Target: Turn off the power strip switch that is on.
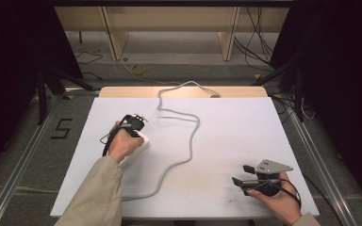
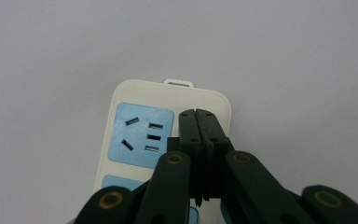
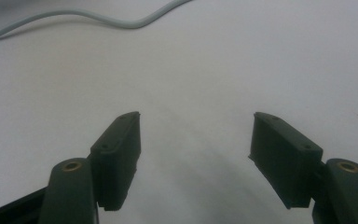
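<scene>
A cream power strip (image 1: 140, 145) with blue socket panels (image 2: 142, 135) lies on the left half of the white table (image 1: 235, 122). Its grey cable (image 1: 191, 141) loops across the middle and runs off the far edge. My left gripper (image 1: 135, 126) points down over the strip. Its jaws are shut together above the strip's end (image 2: 198, 119), beside a socket, with nothing between them. Near the front right corner my right gripper (image 1: 242, 174) lies low and points left. It is open (image 3: 196, 135) over bare table, and the cable (image 3: 98, 18) passes farther off.
A wooden strip (image 1: 179, 92) borders the table's far edge. Behind it stand wooden bench legs (image 1: 115, 42) with loose cables (image 1: 257, 42) on the floor. A "5" (image 1: 61, 128) is marked on the floor at left. Metal rails (image 1: 318, 165) flank the table.
</scene>
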A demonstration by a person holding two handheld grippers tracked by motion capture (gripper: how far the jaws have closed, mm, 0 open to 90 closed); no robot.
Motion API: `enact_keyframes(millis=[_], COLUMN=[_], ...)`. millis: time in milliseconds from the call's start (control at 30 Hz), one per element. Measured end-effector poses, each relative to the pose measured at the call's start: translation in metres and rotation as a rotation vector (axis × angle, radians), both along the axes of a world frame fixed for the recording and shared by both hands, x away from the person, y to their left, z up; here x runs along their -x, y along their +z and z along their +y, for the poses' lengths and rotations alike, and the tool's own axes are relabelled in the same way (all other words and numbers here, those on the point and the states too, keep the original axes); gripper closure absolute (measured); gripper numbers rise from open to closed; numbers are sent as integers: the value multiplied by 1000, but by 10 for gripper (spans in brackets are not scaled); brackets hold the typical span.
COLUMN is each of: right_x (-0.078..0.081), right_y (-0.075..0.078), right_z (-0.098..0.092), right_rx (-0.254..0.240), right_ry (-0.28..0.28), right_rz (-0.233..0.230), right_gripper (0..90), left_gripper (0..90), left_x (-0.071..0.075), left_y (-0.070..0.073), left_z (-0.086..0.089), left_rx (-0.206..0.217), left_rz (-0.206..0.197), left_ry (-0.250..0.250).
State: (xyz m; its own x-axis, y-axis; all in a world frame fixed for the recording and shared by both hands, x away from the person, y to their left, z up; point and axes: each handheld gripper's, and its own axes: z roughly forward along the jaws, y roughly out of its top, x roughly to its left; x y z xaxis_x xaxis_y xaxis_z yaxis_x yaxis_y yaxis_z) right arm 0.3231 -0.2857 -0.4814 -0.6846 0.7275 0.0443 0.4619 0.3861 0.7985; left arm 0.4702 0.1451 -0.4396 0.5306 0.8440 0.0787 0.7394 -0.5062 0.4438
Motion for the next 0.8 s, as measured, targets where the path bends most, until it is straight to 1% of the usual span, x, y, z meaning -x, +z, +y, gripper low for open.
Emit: enact_keyframes(millis=[133, 267, 567, 700, 800], right_x=[0, 0, 0, 0, 0], right_y=[0, 0, 0, 0, 0], right_z=[0, 0, 1, 1, 1], right_rx=[0, -2, -2, -3, -3], right_ry=[1, 3, 2, 2, 2], right_rz=[0, -2, 0, 0, 0], right_gripper=[342, 342, 342, 341, 341], left_gripper=[896, 896, 896, 896, 896], left_x=[0, 0, 0, -1, -1], left_y=[0, 0, 0, 1, 1], left_z=[0, 1, -1, -3, -3], left_rx=[1, 2, -14, -33, -32], left_rz=[9, 10, 11, 15, 18], left_ry=[5, 4, -1, -9, -7])
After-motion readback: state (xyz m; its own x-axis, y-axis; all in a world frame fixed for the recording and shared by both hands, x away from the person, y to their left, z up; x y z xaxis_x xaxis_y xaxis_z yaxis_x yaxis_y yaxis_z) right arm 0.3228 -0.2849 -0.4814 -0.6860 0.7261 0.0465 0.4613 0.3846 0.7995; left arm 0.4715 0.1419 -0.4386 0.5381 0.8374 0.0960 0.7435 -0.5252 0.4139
